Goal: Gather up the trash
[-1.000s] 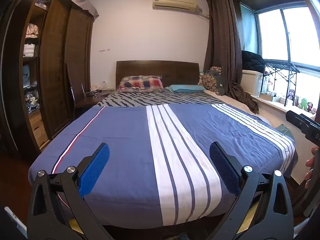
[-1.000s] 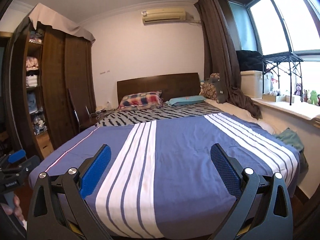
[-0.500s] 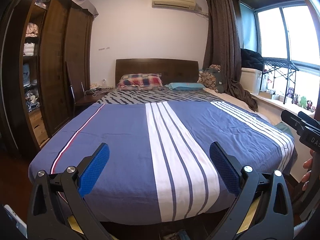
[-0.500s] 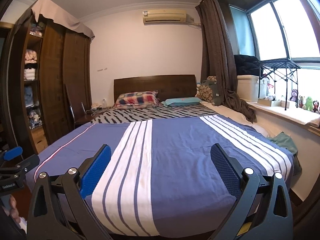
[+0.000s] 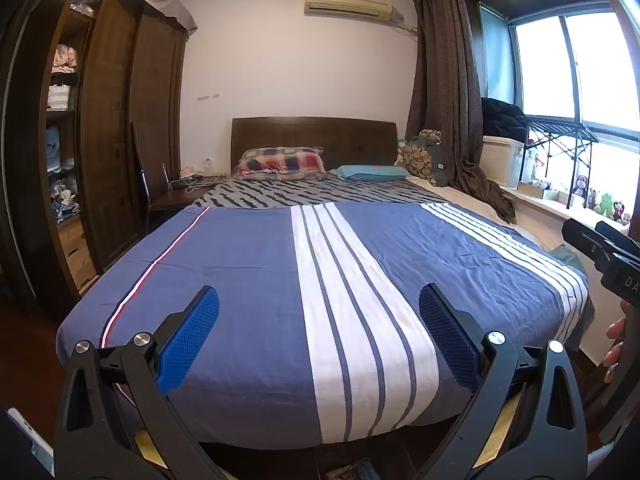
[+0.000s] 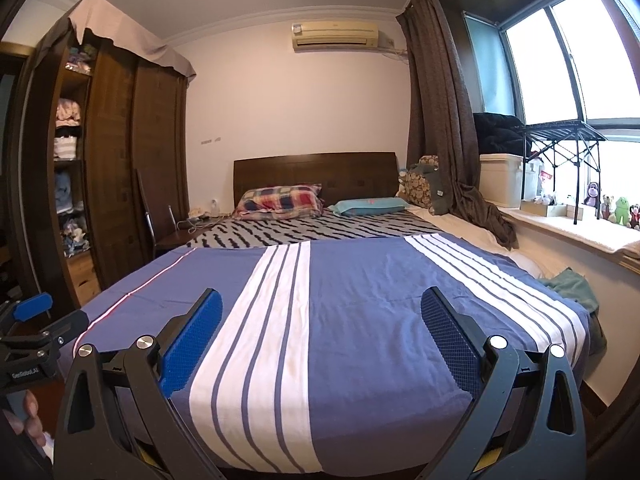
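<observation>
While we're standing at the foot of the bed (image 5: 248, 264), both grippers are held over its near edge with nothing between the fingers. Our left gripper (image 5: 319, 336) has its jaws wide apart, and so does the right gripper (image 6: 321, 338). We can't make out any clear trash on the blanket; in the left view there's something small and blurry on the floor (image 5: 356, 472) at 6 o'clock, below and behind the jaws. Pillows (image 6: 280, 200) sit at 12 o'clock.

Left gripper (image 5: 319, 336), fingers (image 5: 188, 338) apart, above bedspread (image 5: 248, 264)
</observation>
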Motion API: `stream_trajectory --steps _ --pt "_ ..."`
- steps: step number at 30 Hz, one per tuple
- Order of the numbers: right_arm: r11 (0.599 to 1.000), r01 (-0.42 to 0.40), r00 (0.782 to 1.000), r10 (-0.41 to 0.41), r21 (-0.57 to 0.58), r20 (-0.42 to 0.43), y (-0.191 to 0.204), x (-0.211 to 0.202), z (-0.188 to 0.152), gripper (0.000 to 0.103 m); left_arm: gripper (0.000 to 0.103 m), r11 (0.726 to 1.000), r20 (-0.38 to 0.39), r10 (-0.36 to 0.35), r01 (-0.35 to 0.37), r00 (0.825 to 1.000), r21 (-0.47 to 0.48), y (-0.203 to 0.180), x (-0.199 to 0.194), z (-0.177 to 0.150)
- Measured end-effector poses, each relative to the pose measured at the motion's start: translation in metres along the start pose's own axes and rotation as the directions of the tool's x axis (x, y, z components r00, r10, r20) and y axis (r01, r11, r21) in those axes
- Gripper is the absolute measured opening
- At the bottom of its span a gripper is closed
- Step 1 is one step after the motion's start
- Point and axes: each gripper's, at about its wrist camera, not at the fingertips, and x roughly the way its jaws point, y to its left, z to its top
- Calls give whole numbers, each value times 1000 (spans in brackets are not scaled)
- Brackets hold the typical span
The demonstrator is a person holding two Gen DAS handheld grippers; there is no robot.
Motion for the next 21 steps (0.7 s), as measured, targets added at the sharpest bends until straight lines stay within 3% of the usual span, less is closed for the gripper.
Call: stream_trajectory --steps 21 --pt "1000 -18 1000 18 -4 -13 5 1 1 100 95 1000 -4 2 -2 1000 0 0 1 -2"
